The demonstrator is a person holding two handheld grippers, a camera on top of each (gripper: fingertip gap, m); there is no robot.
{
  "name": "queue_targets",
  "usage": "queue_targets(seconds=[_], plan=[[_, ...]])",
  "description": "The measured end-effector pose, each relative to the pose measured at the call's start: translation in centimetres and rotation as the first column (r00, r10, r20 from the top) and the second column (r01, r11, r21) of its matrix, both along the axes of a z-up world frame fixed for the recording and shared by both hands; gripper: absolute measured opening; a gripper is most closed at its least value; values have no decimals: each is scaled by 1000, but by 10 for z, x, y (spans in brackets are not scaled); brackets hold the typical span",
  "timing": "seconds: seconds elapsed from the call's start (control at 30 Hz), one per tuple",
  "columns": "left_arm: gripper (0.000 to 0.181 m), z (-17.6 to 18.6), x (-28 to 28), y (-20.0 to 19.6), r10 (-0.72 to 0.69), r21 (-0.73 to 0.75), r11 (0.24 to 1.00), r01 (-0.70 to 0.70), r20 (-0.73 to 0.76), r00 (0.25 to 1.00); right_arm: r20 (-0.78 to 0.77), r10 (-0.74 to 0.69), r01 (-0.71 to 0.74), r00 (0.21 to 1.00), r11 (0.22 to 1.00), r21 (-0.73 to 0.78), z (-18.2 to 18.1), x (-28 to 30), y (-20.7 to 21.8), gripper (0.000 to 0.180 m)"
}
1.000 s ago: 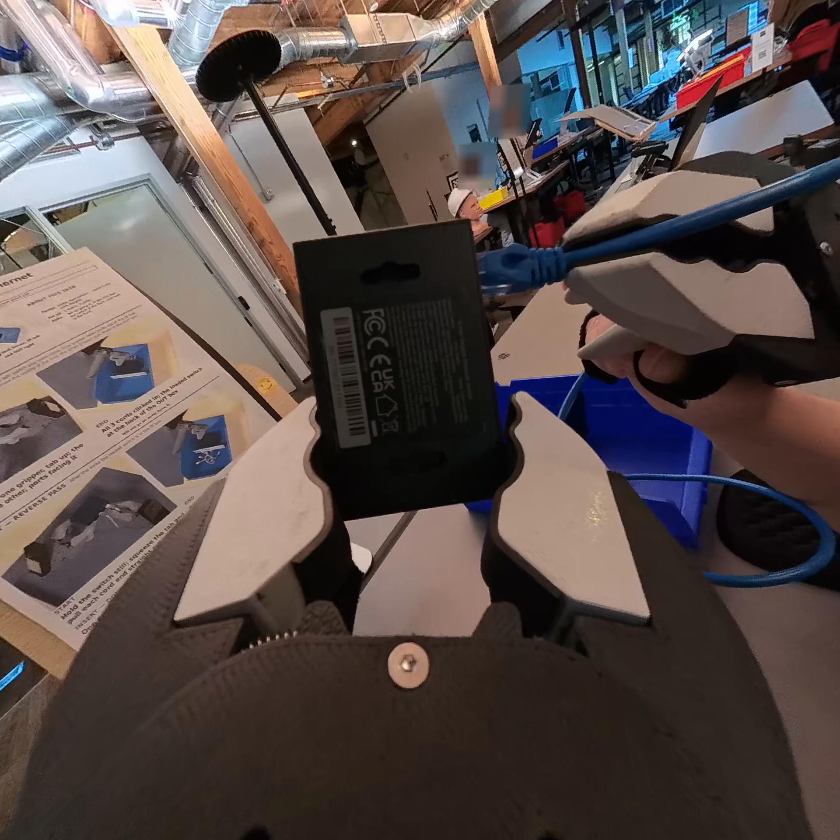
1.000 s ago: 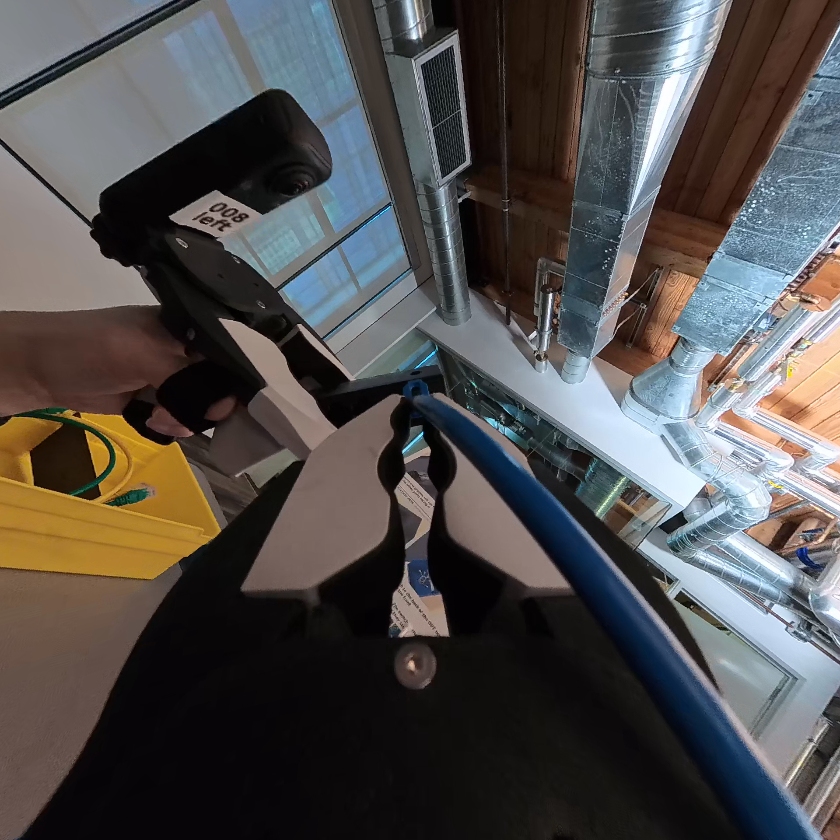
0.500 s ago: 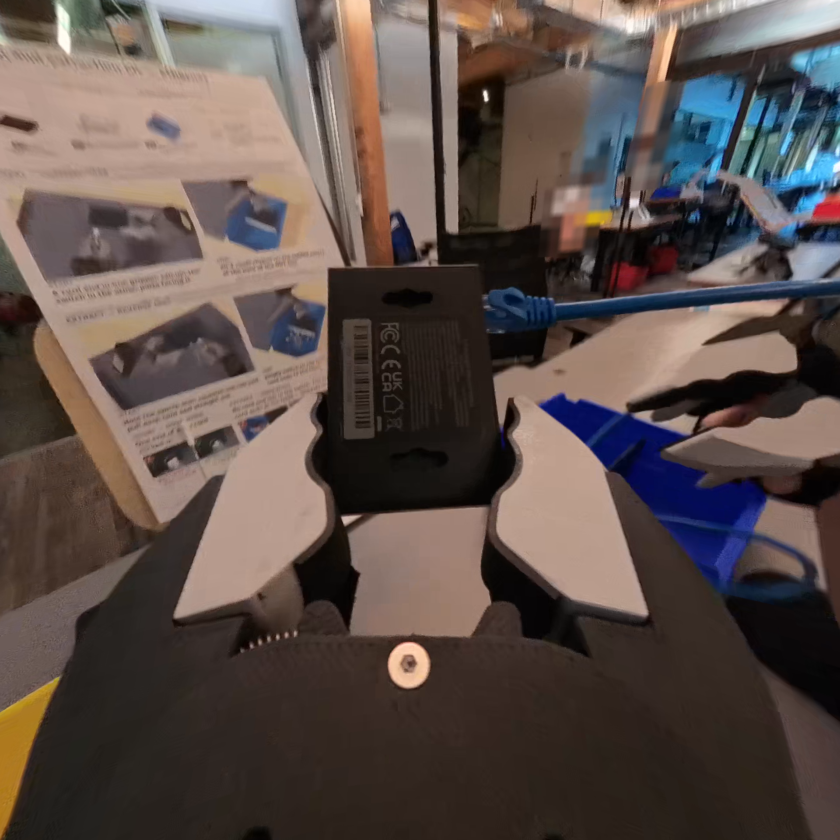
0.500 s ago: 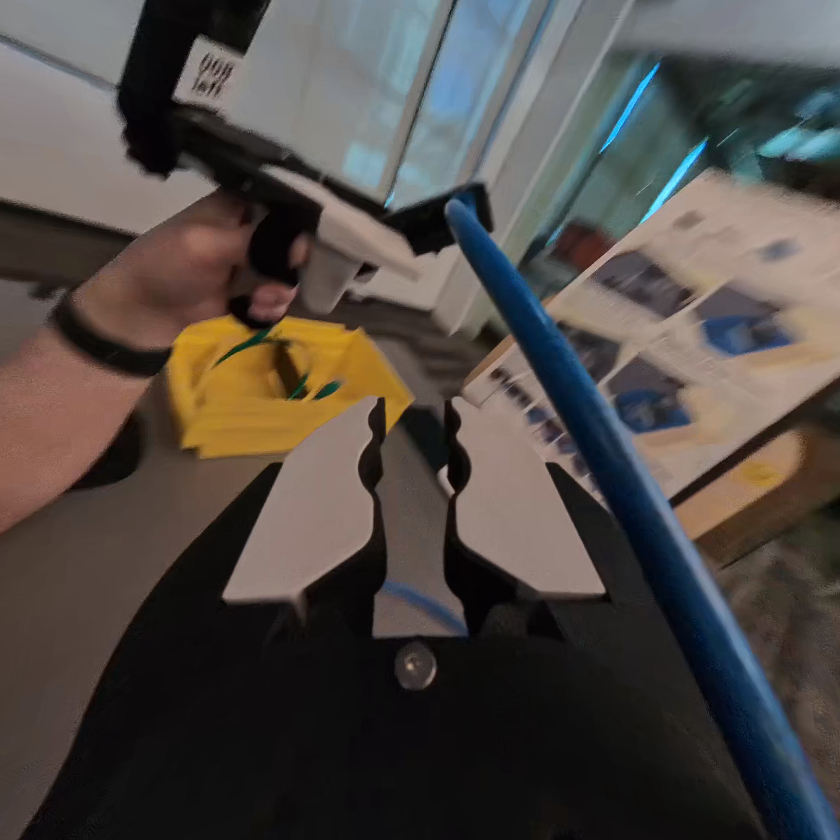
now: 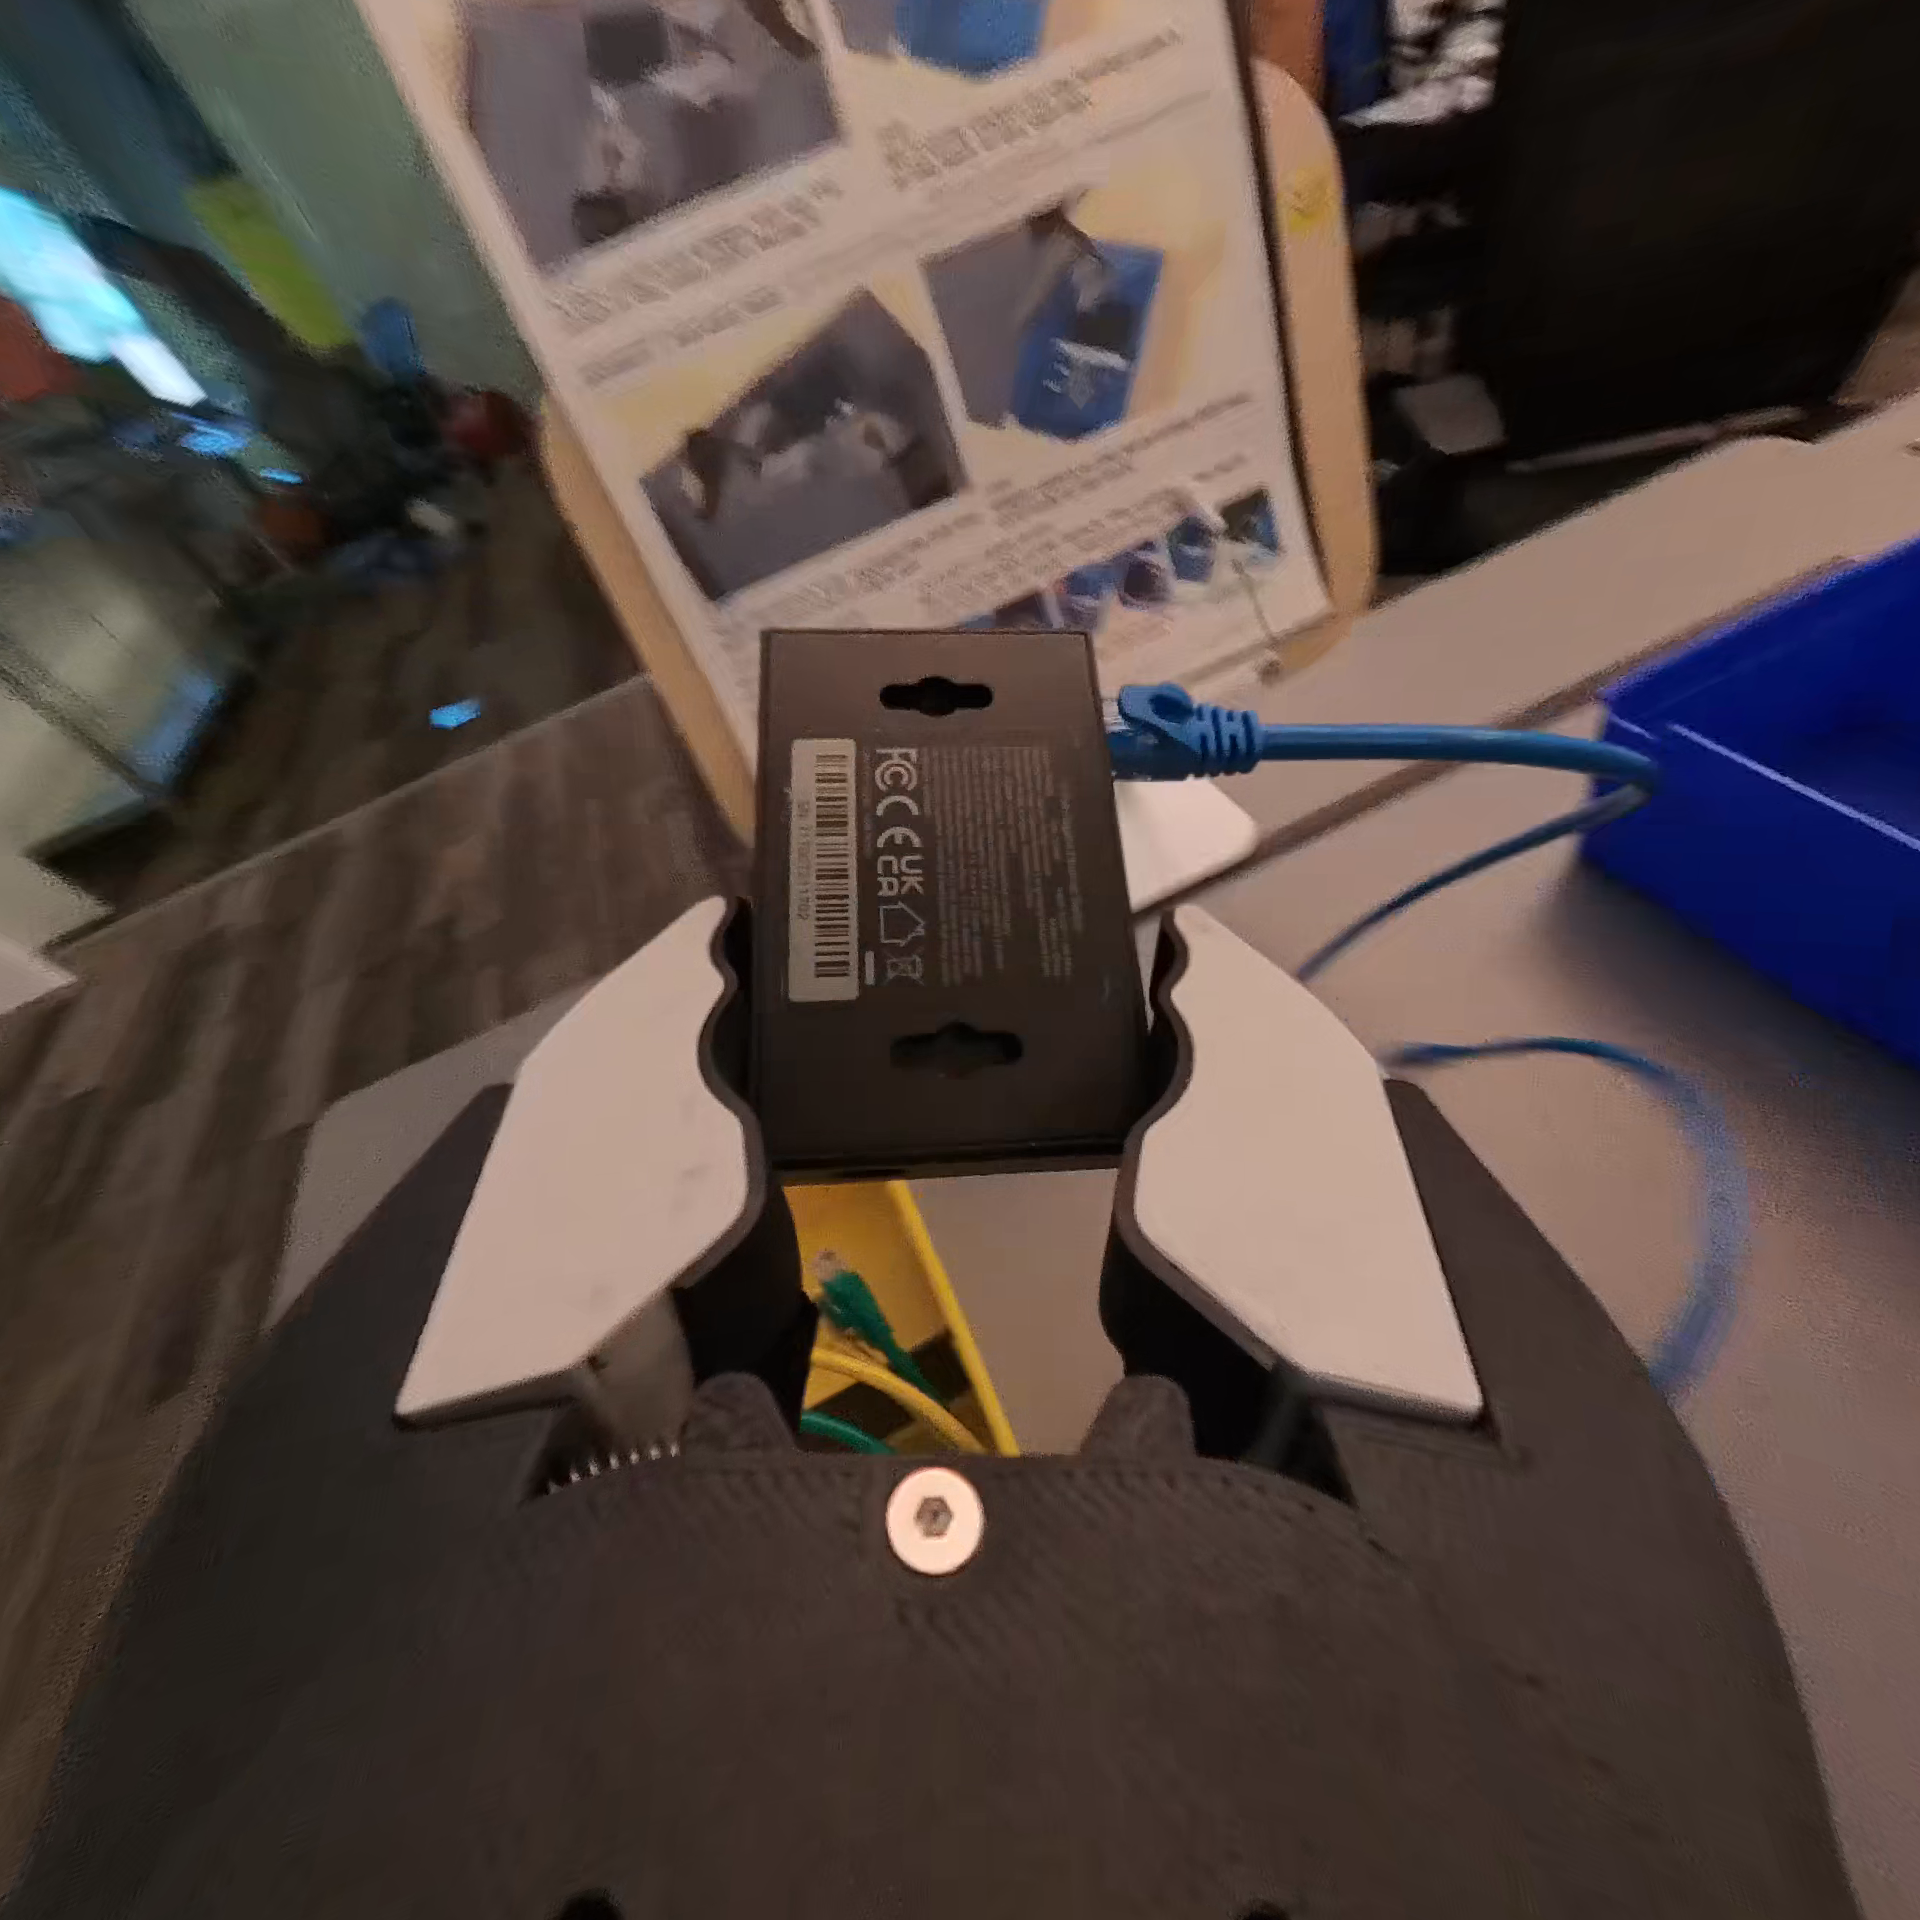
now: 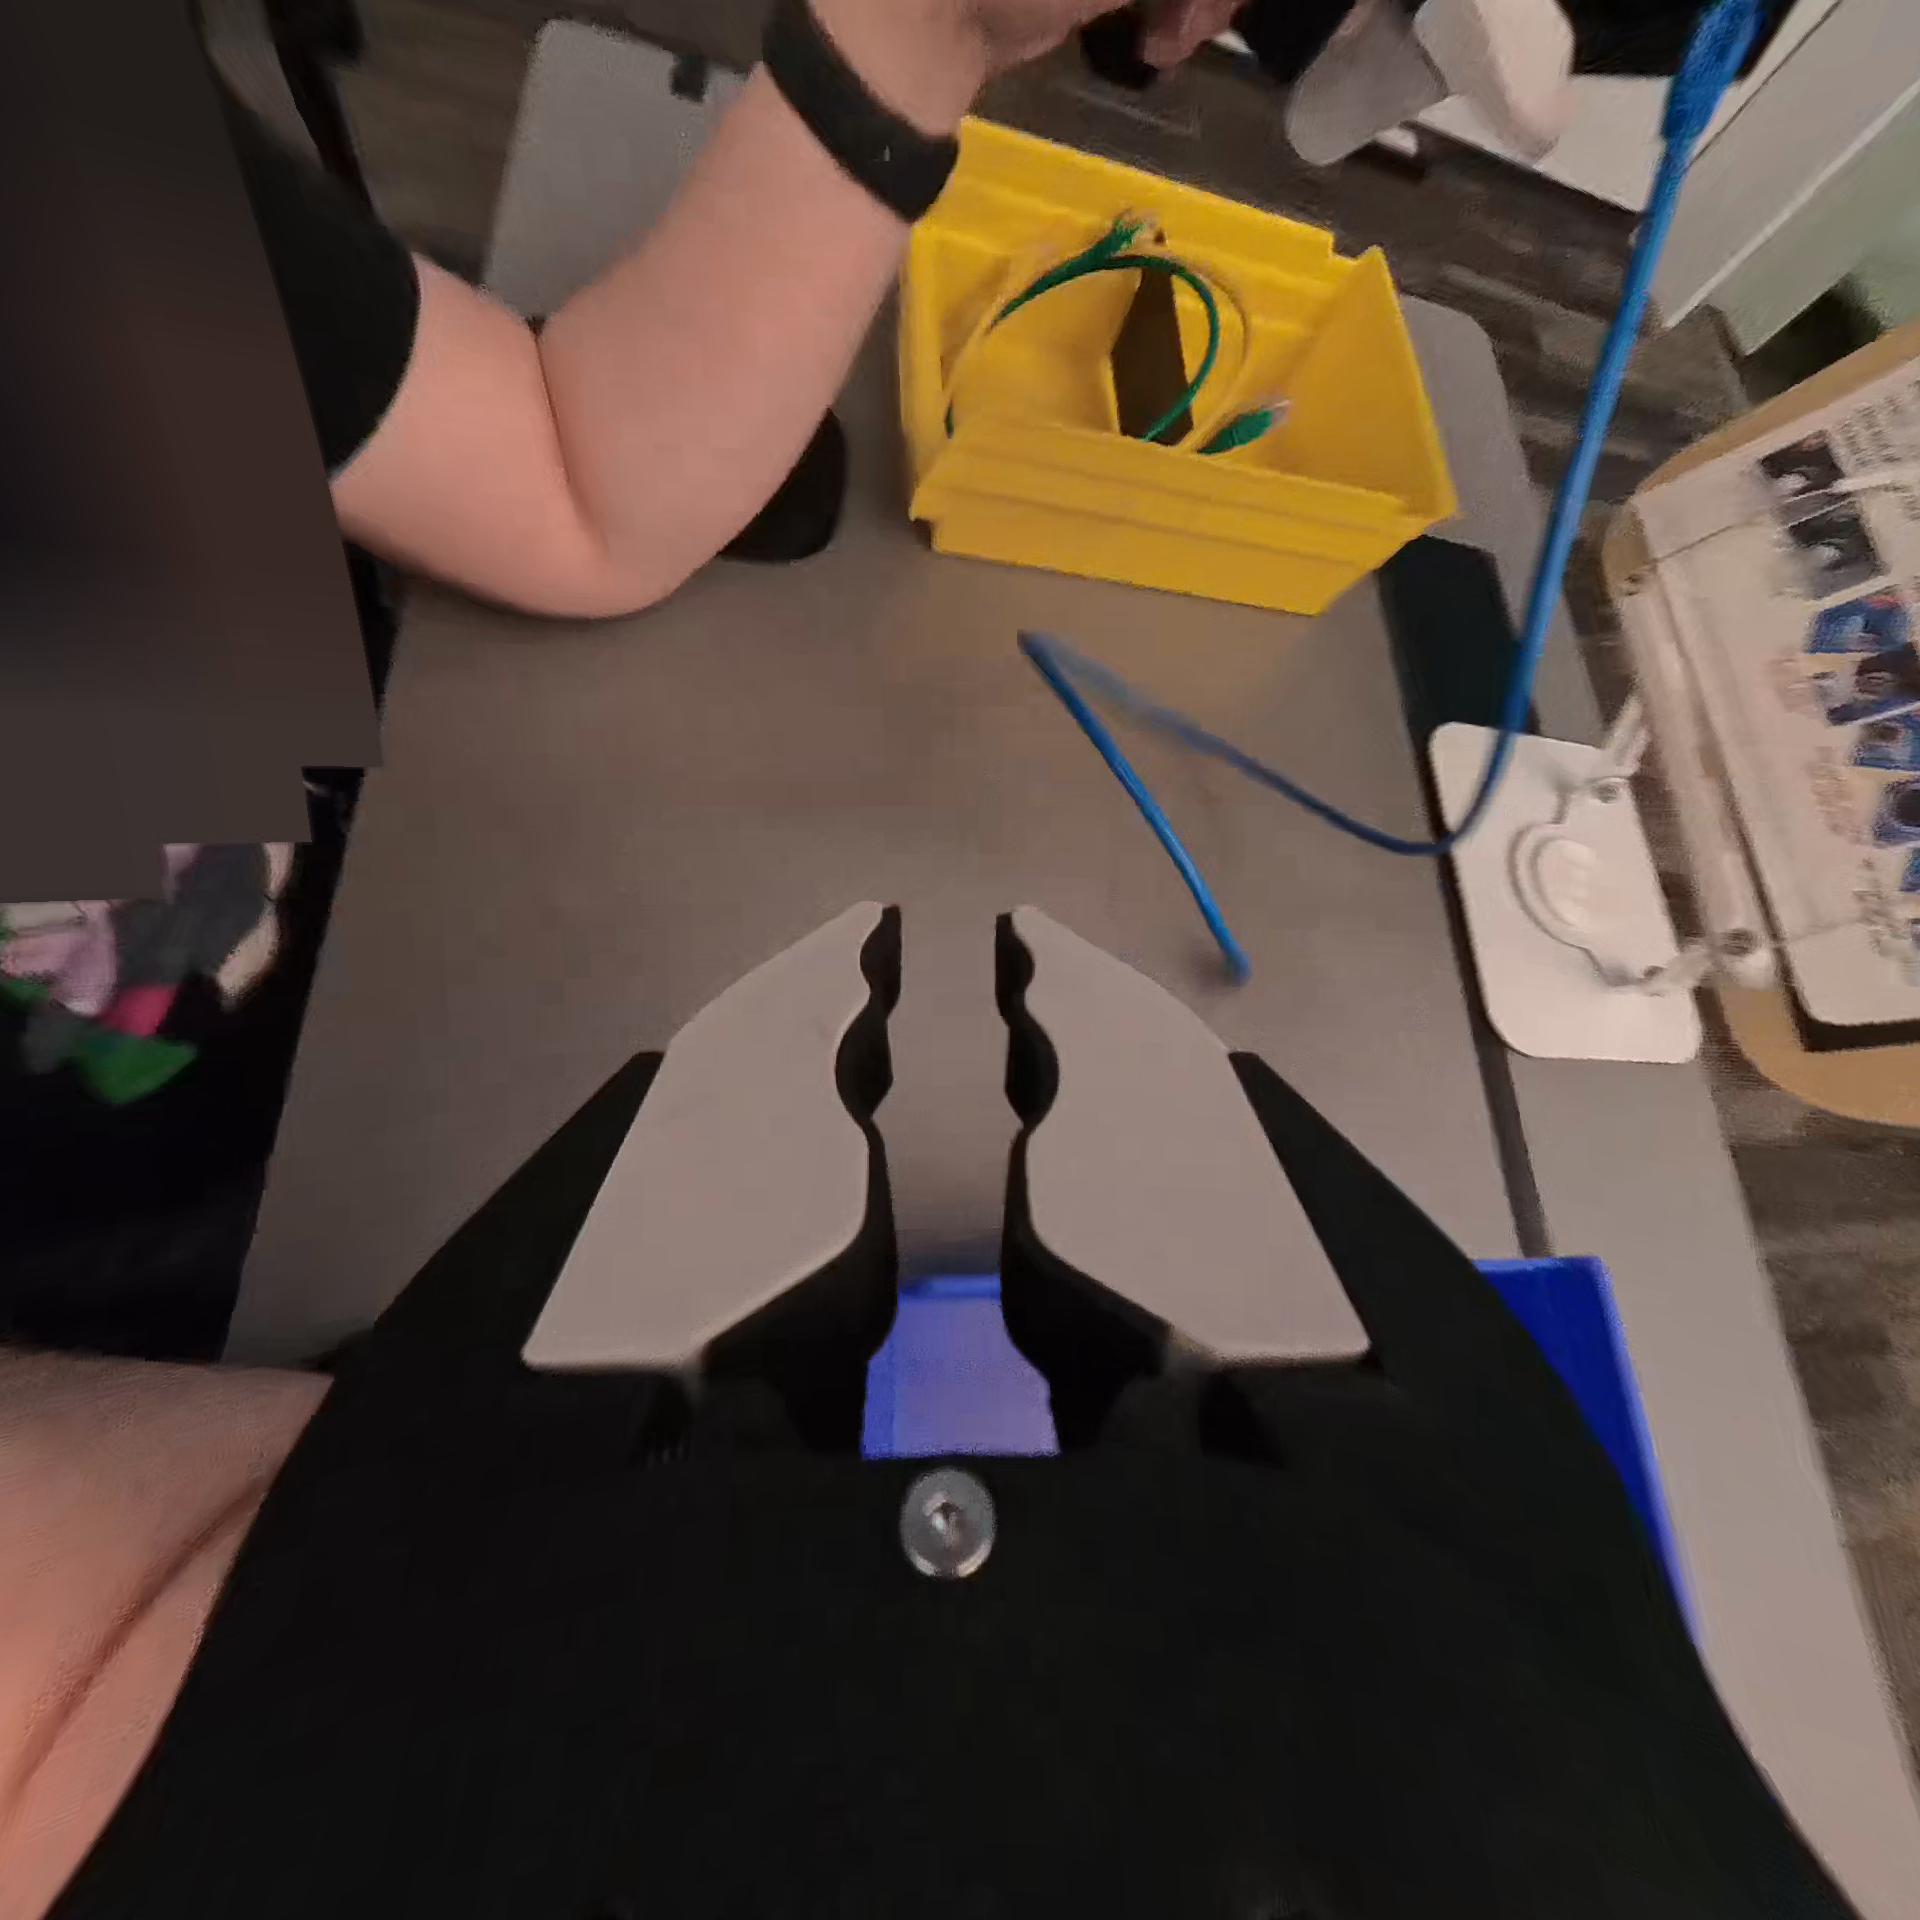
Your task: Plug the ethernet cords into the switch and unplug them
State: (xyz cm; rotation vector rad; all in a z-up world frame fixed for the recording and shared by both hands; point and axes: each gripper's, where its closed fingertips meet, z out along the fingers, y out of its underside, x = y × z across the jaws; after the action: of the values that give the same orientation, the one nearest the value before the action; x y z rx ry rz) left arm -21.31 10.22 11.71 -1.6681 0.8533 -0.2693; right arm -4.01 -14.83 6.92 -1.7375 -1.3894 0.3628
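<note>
My left gripper (image 5: pixel 951 914) is shut on the black switch (image 5: pixel 935 862), its label side facing me, held above the table. A blue ethernet plug (image 5: pixel 1174 732) sits in the switch's right side, and its blue cord (image 5: pixel 1455 743) runs right and droops to the table. In the right wrist view the same cord (image 6: pixel 1132 769) hangs from the top right and loops over the table, its free end to the right of my right gripper's fingers. My right gripper (image 6: pixel 945 920) is open and empty above the grey table (image 6: pixel 675 779), apart from the cord.
A yellow bin (image 6: pixel 1143 509) with a green cord (image 6: pixel 1205 343) stands at the table's far side. A blue bin (image 6: pixel 956 1371) lies under my right gripper. A picture board (image 6: pixel 1818 727) on a white stand (image 6: pixel 1558 894) is at the right. The person's forearm (image 6: pixel 623 416) crosses at the left. Some 30 centimetres of space lies between my two pairs of fingers.
My right gripper opened, let go of the blue cord and swung away down toward the table. The plug stays in the switch. My left gripper tilted down with the switch.
</note>
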Motion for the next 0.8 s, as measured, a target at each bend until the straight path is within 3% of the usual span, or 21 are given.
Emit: queue_targets(seconds=[0.1,0.23,0.33,0.47,0.6,0.7,0.8], plan=[[72,-18,20,-12,-167,-88,982,166,-11,986,12,-53,52,998,995,87,4,15,5,18],[72,-49,46,-12,-209,-160,969,186,-146,967,-25,-77,79,997,994,80,8,18,10,18],[72,-82,77,-19,-317,-242,935,259,-240,918,7,-92,92,996,994,67,2,22,13,18],[72,-130,123,-37,-503,-380,839,388,-272,820,16,-98,97,995,994,57,-1,24,14,18],[72,-175,157,-61,-684,-494,698,519,-244,688,-7,-105,105,994,993,59,2,28,13,18],[72,-201,163,-74,-774,-551,602,578,-224,593,-19,-108,109,994,992,62,4,32,12,18],[72,-218,162,-76,-813,-588,544,599,-190,551,-31,-101,103,994,992,68,6,33,12,18]])
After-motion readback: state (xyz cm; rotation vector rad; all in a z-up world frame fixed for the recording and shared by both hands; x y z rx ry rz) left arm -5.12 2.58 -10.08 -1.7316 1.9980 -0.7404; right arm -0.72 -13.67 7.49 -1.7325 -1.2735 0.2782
